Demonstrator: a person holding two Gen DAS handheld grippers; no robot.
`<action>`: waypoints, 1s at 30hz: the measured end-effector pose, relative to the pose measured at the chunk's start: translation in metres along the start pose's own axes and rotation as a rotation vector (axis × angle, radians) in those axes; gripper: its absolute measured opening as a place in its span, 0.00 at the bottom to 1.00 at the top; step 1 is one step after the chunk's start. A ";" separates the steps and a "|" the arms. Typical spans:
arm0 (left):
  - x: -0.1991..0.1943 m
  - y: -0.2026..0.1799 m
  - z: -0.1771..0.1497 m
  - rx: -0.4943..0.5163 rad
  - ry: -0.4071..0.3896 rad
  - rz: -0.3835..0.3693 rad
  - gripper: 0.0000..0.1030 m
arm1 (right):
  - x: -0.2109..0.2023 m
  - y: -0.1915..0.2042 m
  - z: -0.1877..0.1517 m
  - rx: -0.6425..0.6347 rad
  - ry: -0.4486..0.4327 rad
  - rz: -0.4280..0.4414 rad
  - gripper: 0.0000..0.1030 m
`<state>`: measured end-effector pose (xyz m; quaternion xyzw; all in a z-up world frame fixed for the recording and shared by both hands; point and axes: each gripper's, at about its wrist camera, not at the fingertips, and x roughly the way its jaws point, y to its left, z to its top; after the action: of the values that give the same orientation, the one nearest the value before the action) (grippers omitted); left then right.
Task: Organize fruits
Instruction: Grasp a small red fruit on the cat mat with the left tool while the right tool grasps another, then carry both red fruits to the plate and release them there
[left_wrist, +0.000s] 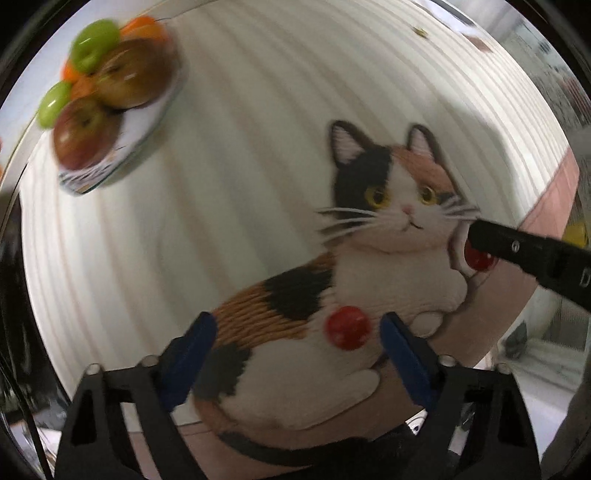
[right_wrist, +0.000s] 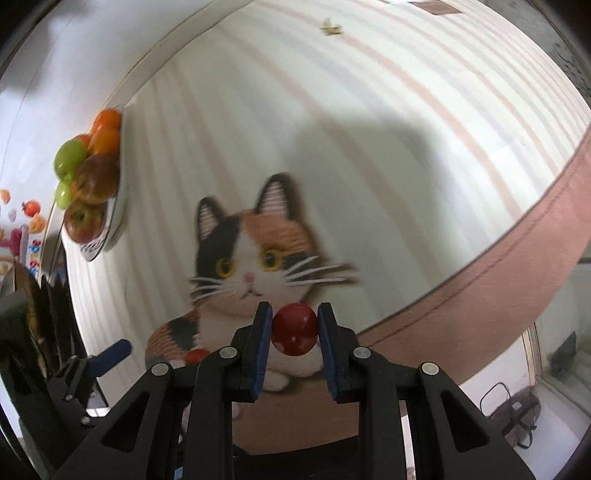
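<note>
Right tool (right_wrist: 294, 328): blue-padded black jaws clamped on a small round glossy red fruit (right_wrist: 294, 329), pads on its two sides, just above the cloth.
Left tool (left_wrist: 299, 332): jaws apart, straddling a second small red fruit (left_wrist: 348, 327) lying on the cloth, pads not touching it.
Desk cloth (left_wrist: 240, 166): pale striped fabric printed with a large calico cat.
Plate of fruit (left_wrist: 147, 129): patterned plate, well apart at far left, piled with red-brown apples (left_wrist: 133, 74), green apples (left_wrist: 94, 44) and oranges (left_wrist: 146, 27).
Handling, judged: red fruits look light, smooth, likely to roll or slip; grip gently across the widest middle.
</note>
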<state>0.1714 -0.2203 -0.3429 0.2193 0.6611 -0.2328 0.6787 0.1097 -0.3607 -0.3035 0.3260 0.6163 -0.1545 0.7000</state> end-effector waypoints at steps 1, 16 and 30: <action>0.001 -0.005 -0.001 0.010 0.002 -0.001 0.76 | 0.000 -0.004 0.001 0.007 -0.001 -0.003 0.27; 0.000 -0.035 -0.002 0.067 -0.030 -0.020 0.24 | -0.002 -0.008 -0.005 0.014 -0.011 -0.016 0.27; -0.073 0.091 0.018 -0.232 -0.134 -0.139 0.23 | -0.021 0.049 0.018 -0.045 -0.022 0.168 0.27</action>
<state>0.2397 -0.1566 -0.2701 0.0772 0.6505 -0.2152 0.7243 0.1497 -0.3400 -0.2695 0.3591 0.5823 -0.0848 0.7244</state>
